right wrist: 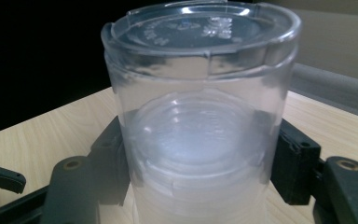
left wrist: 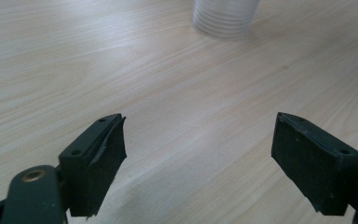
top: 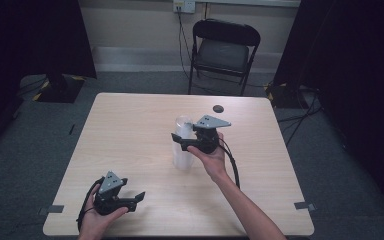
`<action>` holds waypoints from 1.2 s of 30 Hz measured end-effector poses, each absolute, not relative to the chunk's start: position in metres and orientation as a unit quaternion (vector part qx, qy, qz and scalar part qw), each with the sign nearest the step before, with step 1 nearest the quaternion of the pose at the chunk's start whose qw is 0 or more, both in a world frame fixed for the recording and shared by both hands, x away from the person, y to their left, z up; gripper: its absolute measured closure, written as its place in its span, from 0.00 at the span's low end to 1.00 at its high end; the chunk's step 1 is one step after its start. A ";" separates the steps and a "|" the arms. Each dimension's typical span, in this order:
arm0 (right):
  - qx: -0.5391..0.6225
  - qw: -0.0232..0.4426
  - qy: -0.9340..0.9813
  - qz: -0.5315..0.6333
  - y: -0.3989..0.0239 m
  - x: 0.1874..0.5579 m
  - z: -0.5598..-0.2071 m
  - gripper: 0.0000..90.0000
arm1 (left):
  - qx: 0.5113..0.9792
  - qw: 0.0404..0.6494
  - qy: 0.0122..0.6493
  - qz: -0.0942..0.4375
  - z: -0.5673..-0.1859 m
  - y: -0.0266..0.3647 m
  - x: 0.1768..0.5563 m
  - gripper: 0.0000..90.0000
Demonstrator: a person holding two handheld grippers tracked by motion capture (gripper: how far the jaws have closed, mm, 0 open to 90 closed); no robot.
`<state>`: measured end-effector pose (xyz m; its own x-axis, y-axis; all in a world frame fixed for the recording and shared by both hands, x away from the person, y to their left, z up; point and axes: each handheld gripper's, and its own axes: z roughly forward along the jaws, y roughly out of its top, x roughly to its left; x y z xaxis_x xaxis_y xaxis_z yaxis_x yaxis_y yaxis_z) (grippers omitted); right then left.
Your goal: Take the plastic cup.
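A stack of nested clear plastic cups (top: 182, 157) stands in the middle of the light wooden table (top: 130, 125). My right gripper (top: 179, 140) reaches it from the right, about halfway up. In the right gripper view the stack (right wrist: 200, 93) stands between the two black jaws, whose pads lie against its sides; the right gripper (right wrist: 196, 163) is shut on it. My left gripper (top: 139, 197) rests in a hand near the table's front left edge, well away from the cups. Its jaws stand wide apart over bare wood (left wrist: 198, 154), with the ribbed foot of the stack (left wrist: 223, 18) far ahead.
A small dark round object (top: 218, 108) lies near the table's far edge. Behind the table stands a black folding chair (top: 223, 50). Dark curtains hang on both sides, and cables run across the grey floor.
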<state>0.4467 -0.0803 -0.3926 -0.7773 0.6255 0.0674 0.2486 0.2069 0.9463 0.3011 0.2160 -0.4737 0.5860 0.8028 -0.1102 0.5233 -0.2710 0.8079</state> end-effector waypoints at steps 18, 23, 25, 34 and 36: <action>0.288 0.176 0.751 0.567 -0.080 0.449 -0.379 0.37 | 0.780 0.437 0.417 0.162 -0.472 0.215 0.302 0.24; 0.289 0.178 0.749 0.569 -0.081 0.449 -0.377 0.37 | 0.781 0.442 0.412 0.159 -0.472 0.214 0.301 0.24; 0.288 0.177 0.748 0.572 -0.081 0.450 -0.375 0.38 | 0.782 0.443 0.409 0.158 -0.472 0.214 0.301 0.24; 0.283 0.183 0.743 0.578 -0.078 0.446 -0.364 0.38 | 0.778 0.436 0.425 0.155 -0.474 0.216 0.302 0.20; 0.282 0.187 0.741 0.580 -0.079 0.446 -0.361 0.38 | 0.780 0.437 0.422 0.155 -0.474 0.215 0.302 0.21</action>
